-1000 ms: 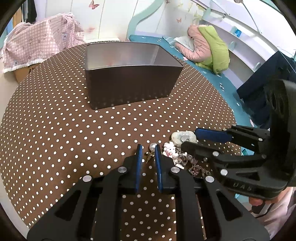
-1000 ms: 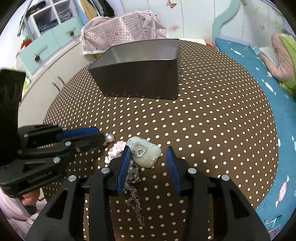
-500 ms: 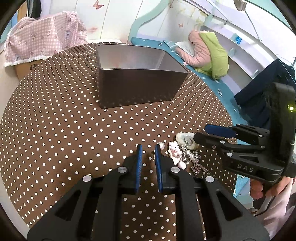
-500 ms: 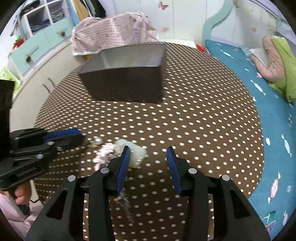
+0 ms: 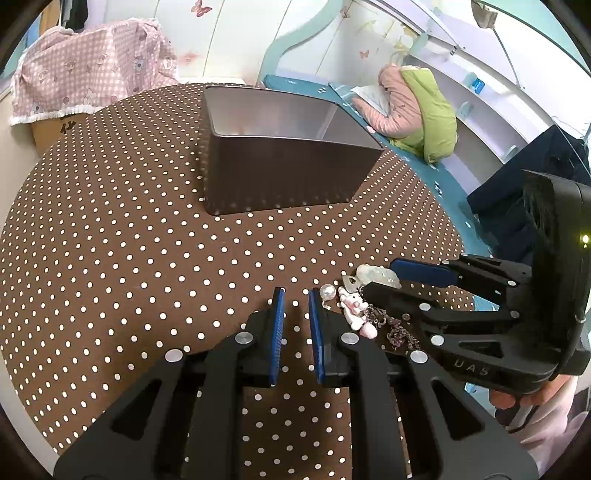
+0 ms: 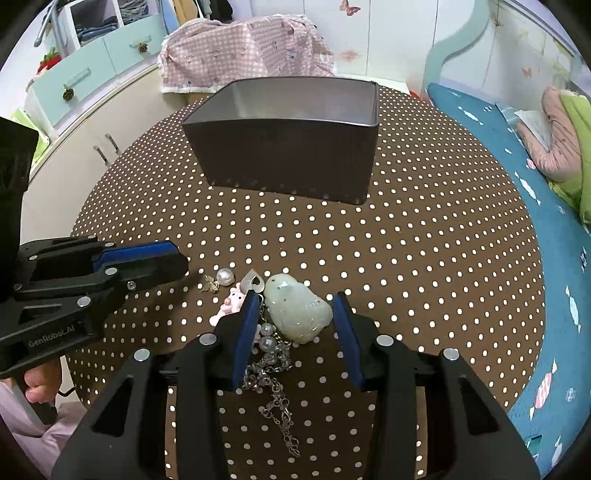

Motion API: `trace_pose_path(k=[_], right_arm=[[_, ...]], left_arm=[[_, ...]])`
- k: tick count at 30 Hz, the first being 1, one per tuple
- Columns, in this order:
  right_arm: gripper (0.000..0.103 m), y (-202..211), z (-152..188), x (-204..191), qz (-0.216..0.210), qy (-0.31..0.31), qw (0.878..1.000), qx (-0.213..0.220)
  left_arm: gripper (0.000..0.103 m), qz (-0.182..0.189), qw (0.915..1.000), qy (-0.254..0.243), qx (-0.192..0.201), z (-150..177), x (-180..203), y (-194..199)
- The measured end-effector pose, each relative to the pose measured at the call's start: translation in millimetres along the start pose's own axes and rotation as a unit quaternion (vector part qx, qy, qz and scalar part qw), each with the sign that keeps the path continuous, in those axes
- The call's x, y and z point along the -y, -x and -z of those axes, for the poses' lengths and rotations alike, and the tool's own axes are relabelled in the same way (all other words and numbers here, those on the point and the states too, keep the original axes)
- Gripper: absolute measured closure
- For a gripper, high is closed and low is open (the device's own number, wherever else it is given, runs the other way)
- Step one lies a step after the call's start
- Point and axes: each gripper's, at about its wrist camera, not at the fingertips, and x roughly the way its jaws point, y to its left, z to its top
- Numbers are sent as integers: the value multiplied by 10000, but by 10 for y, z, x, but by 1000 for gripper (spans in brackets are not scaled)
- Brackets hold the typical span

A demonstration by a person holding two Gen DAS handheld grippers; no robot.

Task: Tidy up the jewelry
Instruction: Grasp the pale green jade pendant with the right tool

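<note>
"GenRobot.AI" lettering on left gripper (image 6: 155,264), narrowly parted, "UAS" on right gripper (image 6: 297,306), spread around jade pendant (image 6: 297,312)

A round surface (image 6: 424,236) under a brown cloth with white dots fills the middle of both views. Behind it, a pink checked cloth (image 6: 251,51) drapes over a cardboard box. To the left stands a cream cabinet (image 6: 74,133) with pale green drawers (image 6: 92,70). White walls carry butterfly stickers (image 5: 199,7). To the right lies a teal bed (image 6: 491,122) with pink and green bedding (image 5: 417,107), and curved white shelves (image 5: 491,92) rise beyond it. Dark clothing (image 5: 517,206) hangs nearby.
</note>
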Motion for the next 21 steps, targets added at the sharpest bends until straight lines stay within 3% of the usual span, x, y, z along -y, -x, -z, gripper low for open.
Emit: trace_pose_path(k=[3,13,15,16,21], right_arm=[[71,-7,10,37,-147,-35,9999,8],[72,13,-31,99,-156,-187,9997,35],[91,44,-63,110,-185,-232,9995,86],[95,66,-84,128,-236,-280,9993,109],[93,42,-135,177,-125,-252,9996,49]], left_arm=[[89,0,10000,-2,-5,7,3,3],[89,6,10000,-20,24,-51,16,0],[89,0,10000,-25,55,-68,-1,14],[89,10,10000,-28,69,-78,-8,21],[89,58,9999,-67,58,-90,-37,37]])
